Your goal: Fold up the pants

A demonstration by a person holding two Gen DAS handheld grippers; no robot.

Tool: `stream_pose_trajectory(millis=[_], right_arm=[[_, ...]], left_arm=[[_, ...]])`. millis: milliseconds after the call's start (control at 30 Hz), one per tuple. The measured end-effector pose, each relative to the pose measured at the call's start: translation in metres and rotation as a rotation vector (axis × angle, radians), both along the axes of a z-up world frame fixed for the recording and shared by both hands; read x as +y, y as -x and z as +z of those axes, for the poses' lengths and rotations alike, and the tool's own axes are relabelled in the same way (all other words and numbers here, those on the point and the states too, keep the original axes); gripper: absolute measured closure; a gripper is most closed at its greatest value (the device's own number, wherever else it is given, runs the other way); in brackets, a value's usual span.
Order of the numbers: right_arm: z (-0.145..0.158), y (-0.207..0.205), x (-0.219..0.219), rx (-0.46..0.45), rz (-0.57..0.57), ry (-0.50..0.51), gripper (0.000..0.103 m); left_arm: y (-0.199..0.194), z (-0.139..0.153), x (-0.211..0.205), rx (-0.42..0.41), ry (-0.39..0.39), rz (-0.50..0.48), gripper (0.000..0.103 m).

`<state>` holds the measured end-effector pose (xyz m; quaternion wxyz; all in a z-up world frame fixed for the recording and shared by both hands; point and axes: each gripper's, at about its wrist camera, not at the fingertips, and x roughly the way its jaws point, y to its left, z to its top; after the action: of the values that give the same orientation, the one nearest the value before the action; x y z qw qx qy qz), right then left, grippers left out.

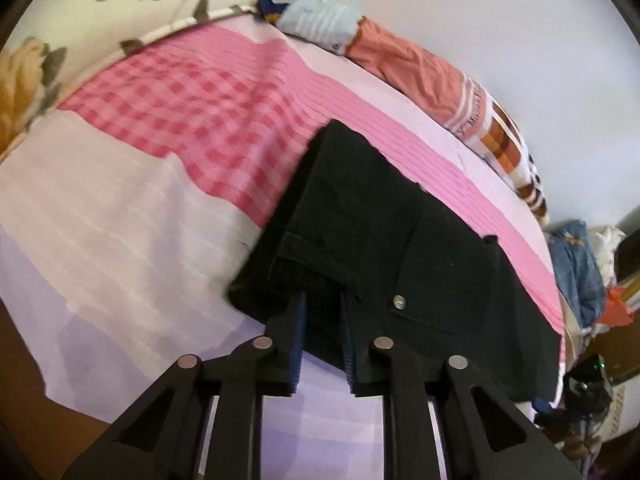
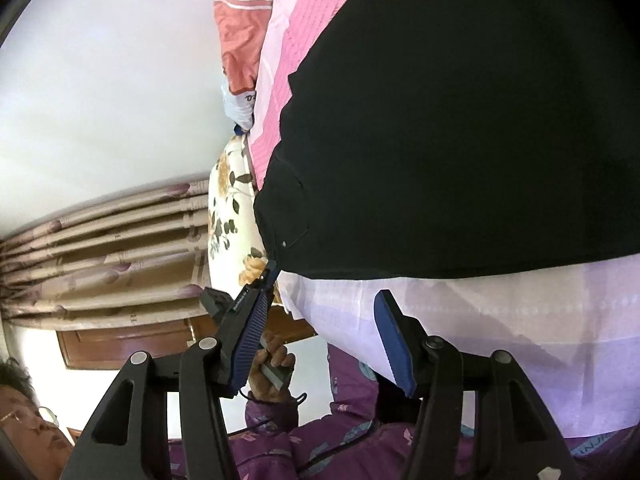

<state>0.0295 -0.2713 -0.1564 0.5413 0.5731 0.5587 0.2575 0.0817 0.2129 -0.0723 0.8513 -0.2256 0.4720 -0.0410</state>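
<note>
Black pants (image 1: 380, 220) lie folded on the pink and lilac bed sheet (image 1: 180, 120), a metal button (image 1: 399, 301) showing near their near edge. My left gripper (image 1: 323, 300) has its blue pads closed on a fold of that near edge, and black cloth fills the narrow gap. In the right wrist view the pants (image 2: 460, 120) fill the upper right and the left gripper (image 2: 272, 268) meets their corner. My right gripper (image 2: 325, 294) stands open over the lilac sheet (image 2: 500, 320), just short of the pants' hem, with nothing between its fingers.
A floral pillow (image 1: 100, 12) lies at the bed's head, an orange blanket (image 1: 420, 68) along the far side by the wall. A heap of clothes (image 1: 576, 264) sits past the bed's end. A curtain (image 2: 100, 248) and a person's purple sleeve (image 2: 340, 440) are near.
</note>
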Motion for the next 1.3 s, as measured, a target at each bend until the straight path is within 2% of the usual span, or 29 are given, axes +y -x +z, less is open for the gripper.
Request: stream_pose_trajectory(millis=[100, 200, 333, 400, 500, 567, 633, 700, 800, 867, 900, 967, 1100, 1233, 1300], right_arm=[[-0.002, 0.0, 0.0, 0.01, 0.0, -0.003, 0.045], [-0.002, -0.001, -0.004, 0.01, -0.014, -0.001, 0.043], [-0.001, -0.004, -0.007, 0.007, -0.032, 0.015, 0.036], [-0.003, -0.006, -0.006, 0.009, -0.021, 0.013, 0.036], [-0.002, -0.006, -0.007, 0.002, -0.011, 0.007, 0.036], [0.001, -0.002, -0.023, -0.014, -0.066, -0.003, 0.036], [0.006, 0.005, -0.05, -0.024, -0.139, 0.024, 0.036], [0.011, 0.012, -0.077, -0.026, -0.191, 0.1, 0.035], [0.014, 0.017, -0.083, -0.025, -0.184, 0.097, 0.035], [0.013, 0.019, -0.065, -0.037, -0.14, 0.032, 0.035], [0.01, 0.018, -0.052, -0.035, -0.116, 0.008, 0.035], [0.002, 0.014, -0.025, -0.016, -0.063, -0.022, 0.035], [-0.012, -0.001, 0.014, 0.021, 0.027, -0.082, 0.035], [-0.012, -0.008, 0.022, 0.028, 0.042, -0.06, 0.035], [-0.016, -0.01, 0.026, 0.042, 0.044, -0.05, 0.035]], left_arm=[[-0.001, -0.01, 0.004, 0.03, 0.023, 0.012, 0.086], [0.003, -0.007, 0.003, 0.029, 0.02, 0.02, 0.086], [0.007, -0.005, 0.008, 0.031, 0.064, 0.056, 0.086], [0.01, 0.0, 0.012, 0.021, 0.098, 0.074, 0.086], [0.014, 0.013, 0.013, 0.008, 0.092, 0.105, 0.084], [0.017, 0.02, 0.01, -0.003, 0.124, 0.101, 0.082], [0.017, 0.028, -0.003, -0.012, 0.113, 0.063, 0.081], [0.014, 0.035, -0.024, -0.035, 0.087, -0.016, 0.079], [0.0, 0.032, -0.061, -0.003, 0.076, -0.159, 0.077], [-0.007, 0.023, -0.081, 0.039, 0.12, -0.232, 0.077], [-0.008, 0.018, -0.089, 0.065, 0.171, -0.256, 0.077], [-0.007, 0.008, -0.099, 0.104, 0.24, -0.274, 0.077], [0.003, -0.012, -0.098, 0.194, 0.395, -0.223, 0.077], [0.014, -0.019, -0.089, 0.228, 0.445, -0.173, 0.077], [0.013, -0.021, -0.083, 0.218, 0.467, -0.151, 0.077]])
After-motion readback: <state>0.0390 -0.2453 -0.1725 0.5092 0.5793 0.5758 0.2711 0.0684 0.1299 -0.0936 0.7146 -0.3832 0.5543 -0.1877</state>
